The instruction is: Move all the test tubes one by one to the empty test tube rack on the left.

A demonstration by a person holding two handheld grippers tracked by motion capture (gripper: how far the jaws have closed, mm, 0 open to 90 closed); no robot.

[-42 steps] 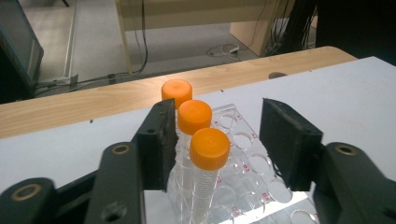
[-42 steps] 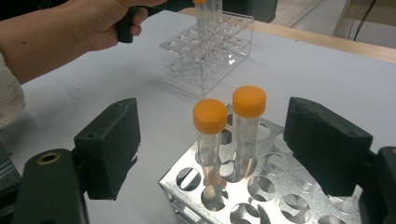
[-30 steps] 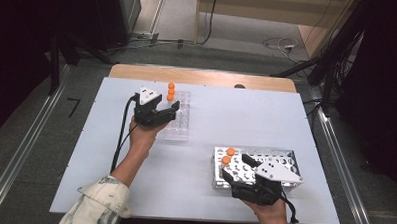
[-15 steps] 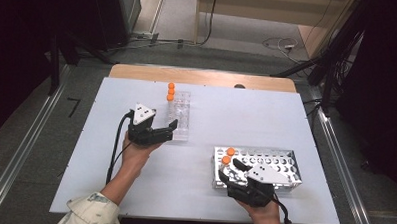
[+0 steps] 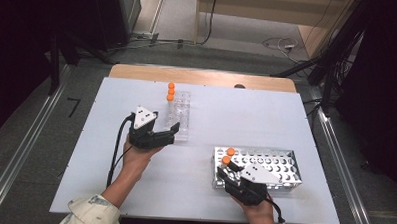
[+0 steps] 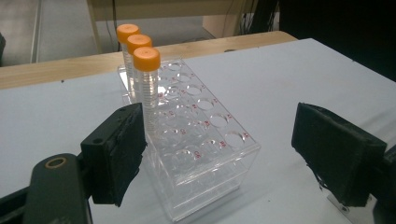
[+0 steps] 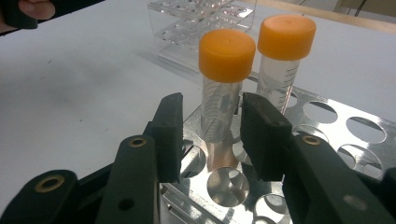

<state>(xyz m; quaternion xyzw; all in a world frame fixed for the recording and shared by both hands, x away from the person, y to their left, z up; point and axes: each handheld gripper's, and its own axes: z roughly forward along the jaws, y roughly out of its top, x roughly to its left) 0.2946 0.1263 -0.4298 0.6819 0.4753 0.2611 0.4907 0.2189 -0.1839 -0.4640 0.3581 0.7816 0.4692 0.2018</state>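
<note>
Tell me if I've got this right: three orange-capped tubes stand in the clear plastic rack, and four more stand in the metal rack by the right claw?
Not quite. The clear plastic rack does hold three orange-capped tubes, but the metal rack holds two, not four. The right gripper view shows both: the right claw has one tube between its jaws, the second tube just behind it.

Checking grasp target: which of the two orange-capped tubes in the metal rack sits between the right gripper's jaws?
The nearer tube, at the rack's corner, stands between the closing jaws of the right gripper; the other tube stands behind, outside them.
</note>
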